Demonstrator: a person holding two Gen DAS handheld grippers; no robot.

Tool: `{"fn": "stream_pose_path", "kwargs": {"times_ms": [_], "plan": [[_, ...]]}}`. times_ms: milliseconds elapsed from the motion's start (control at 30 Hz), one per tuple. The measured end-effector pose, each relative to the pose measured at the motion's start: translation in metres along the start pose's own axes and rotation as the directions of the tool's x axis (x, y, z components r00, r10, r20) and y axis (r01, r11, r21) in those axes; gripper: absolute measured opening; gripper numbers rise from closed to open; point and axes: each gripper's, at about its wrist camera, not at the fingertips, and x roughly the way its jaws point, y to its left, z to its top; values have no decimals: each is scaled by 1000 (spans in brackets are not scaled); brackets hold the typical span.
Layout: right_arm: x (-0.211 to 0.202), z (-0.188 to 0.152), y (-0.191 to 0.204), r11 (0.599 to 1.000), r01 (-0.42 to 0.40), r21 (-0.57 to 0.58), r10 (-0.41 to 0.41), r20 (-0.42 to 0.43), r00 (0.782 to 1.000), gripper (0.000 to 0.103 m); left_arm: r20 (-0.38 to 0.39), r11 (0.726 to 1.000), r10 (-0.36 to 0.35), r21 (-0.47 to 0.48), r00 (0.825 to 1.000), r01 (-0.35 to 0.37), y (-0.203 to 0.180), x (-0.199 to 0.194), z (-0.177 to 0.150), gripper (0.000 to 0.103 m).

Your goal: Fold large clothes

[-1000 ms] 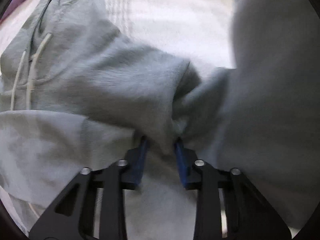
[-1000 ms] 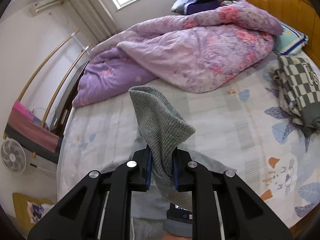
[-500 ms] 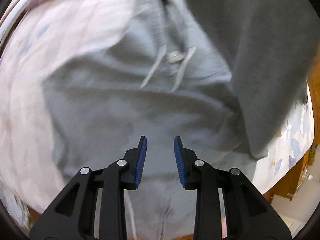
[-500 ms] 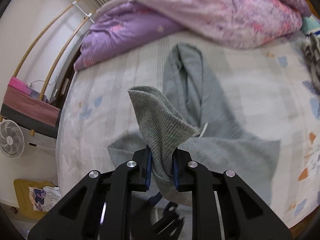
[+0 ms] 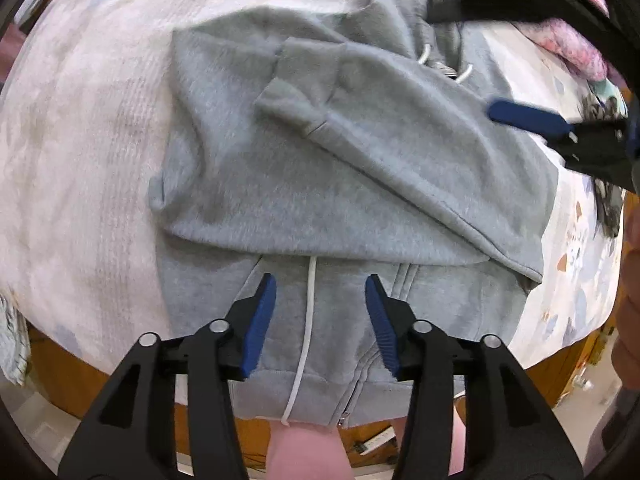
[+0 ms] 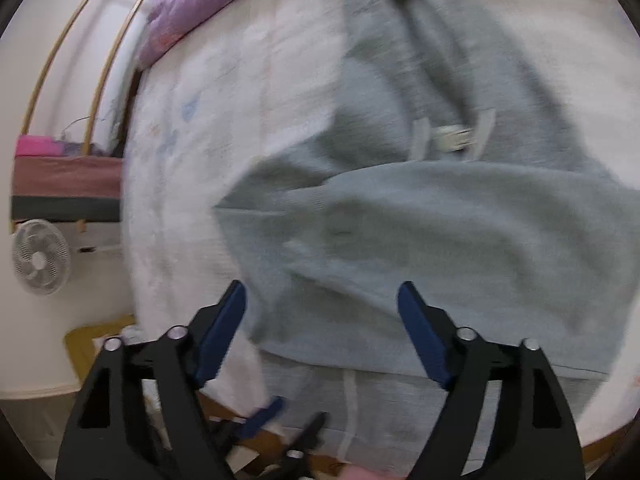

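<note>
both tongs just opened and empty, right tongs (image 6: 322, 308) released sleeve (image 5: 400, 120) across hoodie (image 5: 240, 184), left tongs (image 5: 320, 300) above hem

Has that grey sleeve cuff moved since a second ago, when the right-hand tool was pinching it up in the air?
Yes. The cuff now lies across the hoodie's chest on the bed, down from the purple quilt's level. The right gripper has just been opening, empty.
</note>
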Motion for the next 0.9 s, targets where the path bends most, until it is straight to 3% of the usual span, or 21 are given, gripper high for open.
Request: {"fn": "stream_pose_path", "kwargs": {"times_ms": [33, 67, 133, 200, 233, 300, 333, 400, 467, 567, 633, 767, 800, 833, 867, 900], "plan": [[-7, -1, -9, 1000, 17, 8, -17, 16, 1000, 78, 11, 1000, -1, 14, 1000, 0, -8, -2, 3, 51], [-15, -3, -20, 999, 38, 14, -38, 29, 999, 78, 26, 999, -1, 35, 1000, 0, -16, 0, 14, 60], [-27, -7, -47, 989, 146, 6, -146, 57, 988, 78, 69, 998, 10, 53, 998, -14, -25, 9, 38, 65], [-34, -18, -75, 960, 282, -6, -281, 50, 958, 77, 58, 1000, 12, -5, 998, -12, -20, 27, 67, 77], [-35, -24, -92, 951, 310, 2, -310, 21, 950, 77, 44, 999, -1, -35, 999, 2, -16, 34, 75, 79], [-40, -39, -126, 942, 329, 73, -328, -25, 944, 77, 3, 990, -42, -136, 999, 42, -3, 63, 94, 90], [-42, -47, -139, 941, 322, 108, -319, -46, 947, 77, -33, 985, -36, -170, 999, 30, 2, 75, 99, 89], [-42, -59, -162, 935, 316, 159, -304, -93, 948, 77, -95, 963, -20, -269, 995, -7, 15, 100, 107, 83], [-44, -72, -176, 921, 335, 199, -319, -112, 941, 77, -66, 933, -46, -359, 997, 19, 26, 103, 107, 75], [-47, -78, -187, 916, 323, 237, -303, -121, 945, 77, -14, 953, -33, -302, 999, 27, 19, 84, 106, 12], [-45, -80, -192, 921, 303, 245, -281, -120, 952, 71, 4, 962, 13, -273, 1000, -12, 15, 69, 101, 7], [-36, -74, -189, 946, 247, 210, -228, -110, 967, 53, 5, 962, 61, -267, 998, -58, 12, 43, 81, 7], [-32, -73, -190, 950, 239, 202, -220, -112, 969, 44, -7, 960, 82, -267, 997, -81, 12, 41, 75, 7], [-25, -73, -192, 949, 250, 194, -228, -125, 965, 37, -19, 959, 107, -263, 994, -108, 12, 39, 66, 7], [-12, -76, -200, 937, 296, 185, -266, -170, 949, 21, -25, 958, 119, -260, 993, -122, 12, 38, 60, 7], [-4, -78, -207, 924, 337, 181, -300, -204, 932, 11, -39, 956, 133, -257, 990, -138, 14, 40, 52, 9]]}}
